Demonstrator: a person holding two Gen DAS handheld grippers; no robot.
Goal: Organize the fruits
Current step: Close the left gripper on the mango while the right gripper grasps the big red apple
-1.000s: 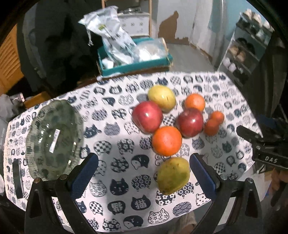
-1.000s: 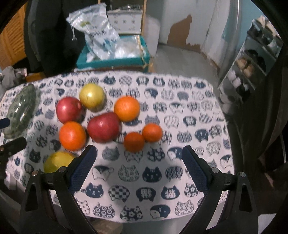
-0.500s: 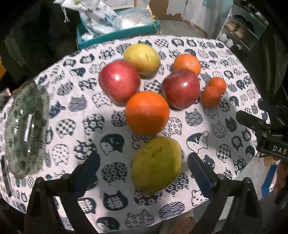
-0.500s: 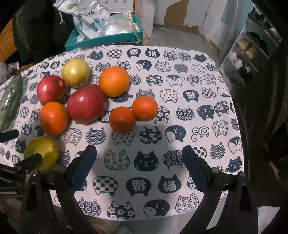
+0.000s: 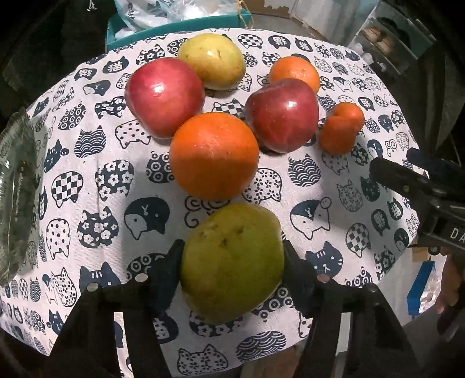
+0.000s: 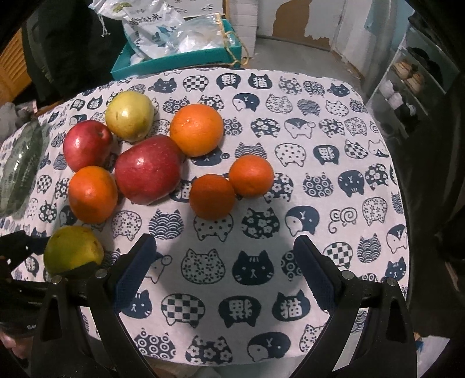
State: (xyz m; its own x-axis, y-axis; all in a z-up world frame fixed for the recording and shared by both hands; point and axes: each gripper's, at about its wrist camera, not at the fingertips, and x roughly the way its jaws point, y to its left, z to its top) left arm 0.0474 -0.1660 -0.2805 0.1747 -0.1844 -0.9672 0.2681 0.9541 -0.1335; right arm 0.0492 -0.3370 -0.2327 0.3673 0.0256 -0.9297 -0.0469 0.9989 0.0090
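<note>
Cat-print cloth (image 6: pixel 334 186), white with navy cat heads, covers the whole tabletop. Behind it sits a teal cardboard box (image 6: pixel 180 59) stuffed with crinkly plastic bags (image 6: pixel 162 26), and off to the right there's a shelf rack (image 6: pixel 407 78) with shoes on it. Wall at the back has peeling paint.

Only real container on the tabletop is a clear patterned glass bowl (image 5: pixel 17 197) at the left edge; can't tell if anything's in it.

Fruit count, all loose on the cloth: two shiny red apples (image 6: pixel 146 170), two big oranges (image 6: pixel 196 129), two small tangerines (image 6: pixel 212 196) touching each other, one yellow pear-ish fruit (image 6: pixel 129 114) at the back, and one yellow-green mango-looking fruit (image 5: pixel 232 264) at the near edge.

Left tongs (image 5: pixel 232 270) are pinching that yellow-green fruit, a pad on each side, right at the front edge of the tabletop. Right tongs (image 6: pixel 223 270) are spread wide over bare cloth, just in front of the tangerines, gripping nothing.
</note>
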